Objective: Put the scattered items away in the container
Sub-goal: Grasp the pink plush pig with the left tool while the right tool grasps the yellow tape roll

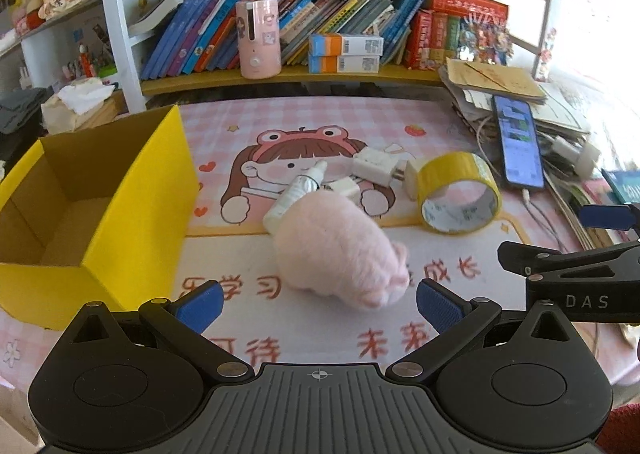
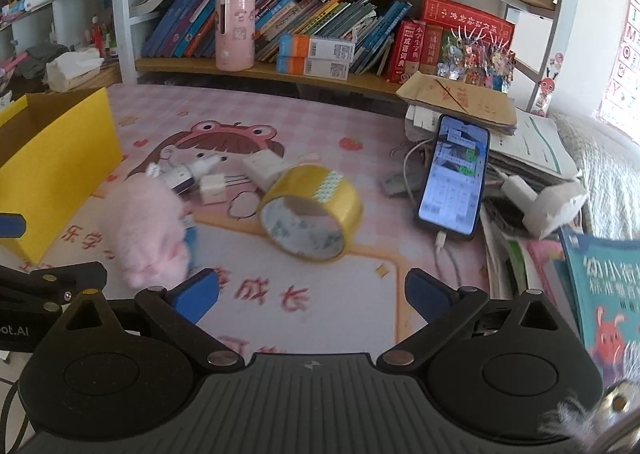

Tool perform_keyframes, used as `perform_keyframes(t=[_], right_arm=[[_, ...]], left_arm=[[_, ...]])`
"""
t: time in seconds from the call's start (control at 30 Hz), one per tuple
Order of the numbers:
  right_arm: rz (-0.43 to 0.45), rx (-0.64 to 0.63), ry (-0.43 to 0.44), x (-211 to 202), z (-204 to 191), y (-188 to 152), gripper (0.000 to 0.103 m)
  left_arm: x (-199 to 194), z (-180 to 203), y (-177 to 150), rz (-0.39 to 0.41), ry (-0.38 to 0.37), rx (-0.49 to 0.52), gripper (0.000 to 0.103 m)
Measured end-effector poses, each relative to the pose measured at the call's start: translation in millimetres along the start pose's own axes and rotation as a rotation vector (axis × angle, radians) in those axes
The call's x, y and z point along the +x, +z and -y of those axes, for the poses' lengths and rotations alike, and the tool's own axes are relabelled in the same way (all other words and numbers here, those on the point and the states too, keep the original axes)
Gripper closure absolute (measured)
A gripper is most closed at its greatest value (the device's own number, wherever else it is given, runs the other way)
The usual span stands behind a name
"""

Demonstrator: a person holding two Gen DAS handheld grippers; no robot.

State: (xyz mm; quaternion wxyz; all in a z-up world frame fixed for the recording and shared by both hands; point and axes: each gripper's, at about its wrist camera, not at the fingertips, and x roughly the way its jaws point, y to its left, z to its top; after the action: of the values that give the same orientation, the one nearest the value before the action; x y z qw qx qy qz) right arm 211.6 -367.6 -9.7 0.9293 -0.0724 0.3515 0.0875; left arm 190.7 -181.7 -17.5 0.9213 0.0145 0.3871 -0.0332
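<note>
Bare mat stretches between the two tools and the clutter — the widest free patch of the table (image 1: 320,334) lies right in front of the left hand-held gripper (image 1: 319,301), whose blue-padded jaws stand spread with nothing between them. The right hand-held gripper (image 2: 312,290) is spread as well and empty, with open mat ahead of it up to the tape.

At the left edge sits one yellow cardboard box (image 1: 132,214), square-cornered, its brown inside showing and its top open; nothing can be seen in it. A clear strip of mat separates its near wall from the scattered things.

Those number five as far as can be told: one pink plush toy (image 1: 340,250), fuzzy and rounded, lying nearest the left tool; one small white dropper bottle (image 1: 294,190), touching the plush at its far side; two white plastic chargers, a larger one (image 1: 374,166) and a smaller cube (image 2: 212,188); and one roll of yellow tape (image 2: 310,214), a glossy ring tipped on its side, just beside the larger charger.

To the right the room closes in — a phone (image 2: 454,178) with a lit screen rests against a stack of papers and books (image 2: 528,150), with white cables trailing from it. Behind runs a wooden bookshelf (image 1: 296,74).
</note>
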Motion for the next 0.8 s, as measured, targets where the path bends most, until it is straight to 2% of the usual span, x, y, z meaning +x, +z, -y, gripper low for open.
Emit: perform_keyframes(t=[0.2, 0.53, 0.73, 0.8], right_arm=[[-0.01, -0.024, 0.031, 24, 18, 11, 0.005], [-0.039, -0.084, 0.059, 71, 27, 27, 0.011], [-0.043, -0.128, 0.07, 97, 25, 39, 0.019], [-0.043, -0.137, 0.075, 101, 25, 40, 0.03]], left_arm=[[19, 10, 16, -0.016, 0.034, -0.033, 0.0], [54, 4, 29, -0.081, 0.077, -0.127, 0.0], [75, -2, 32, -0.13, 0.078, -0.179, 0.001], [78, -4, 32, -0.137, 0.075, -0.196, 0.001]])
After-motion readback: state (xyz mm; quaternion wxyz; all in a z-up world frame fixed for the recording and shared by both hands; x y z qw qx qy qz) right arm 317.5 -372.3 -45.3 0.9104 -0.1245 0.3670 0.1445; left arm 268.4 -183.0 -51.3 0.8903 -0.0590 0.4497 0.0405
